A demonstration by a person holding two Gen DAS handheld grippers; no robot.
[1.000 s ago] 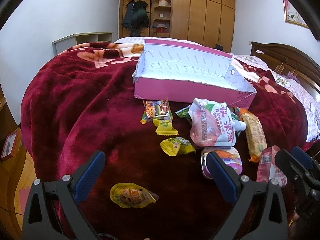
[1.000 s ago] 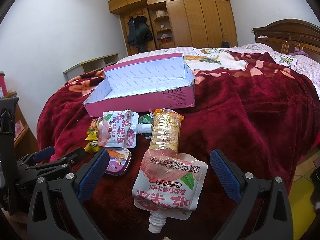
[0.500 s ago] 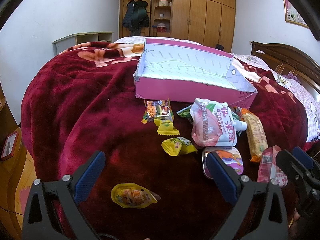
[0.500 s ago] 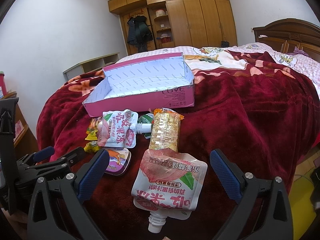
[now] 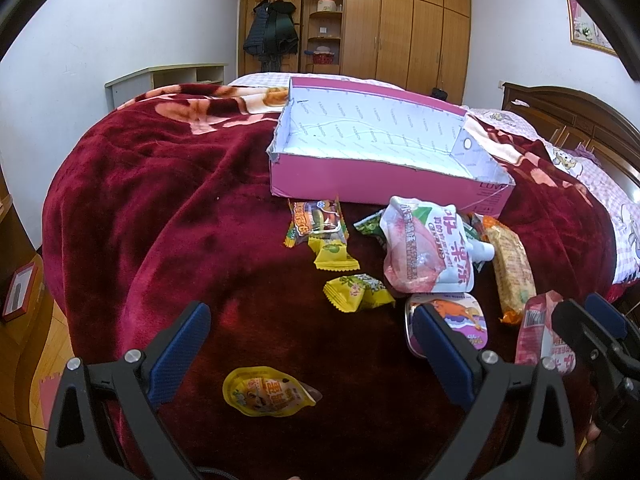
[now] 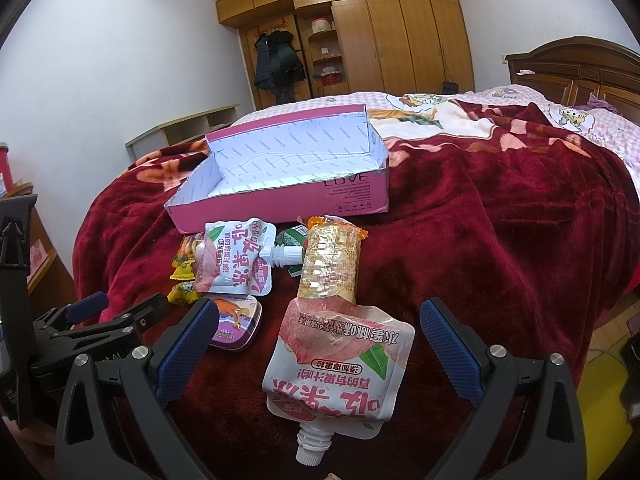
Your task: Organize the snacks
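Observation:
An open pink box (image 5: 380,188) with a white inside stands on the dark red blanket; it also shows in the right wrist view (image 6: 280,200). Snacks lie in front of it: a jelly pouch (image 5: 428,256), yellow candies (image 5: 356,294), a long biscuit pack (image 5: 512,264), a small tin (image 5: 460,320) and a yellow jelly cup (image 5: 268,392). My left gripper (image 5: 312,344) is open and empty above the jelly cup. My right gripper (image 6: 320,340) is open and empty around a second jelly pouch (image 6: 344,364), not touching it.
The red blanket (image 5: 180,200) drops off at the bed's left edge, with wooden floor below. A wooden headboard (image 6: 580,68) and wardrobes (image 6: 380,40) stand behind. The left gripper's body shows in the right wrist view (image 6: 92,320), close beside the tin (image 6: 236,324).
The left view has shifted very slightly, so the snacks sit a little higher and to the right in it. The right gripper has not moved. Both stay open.

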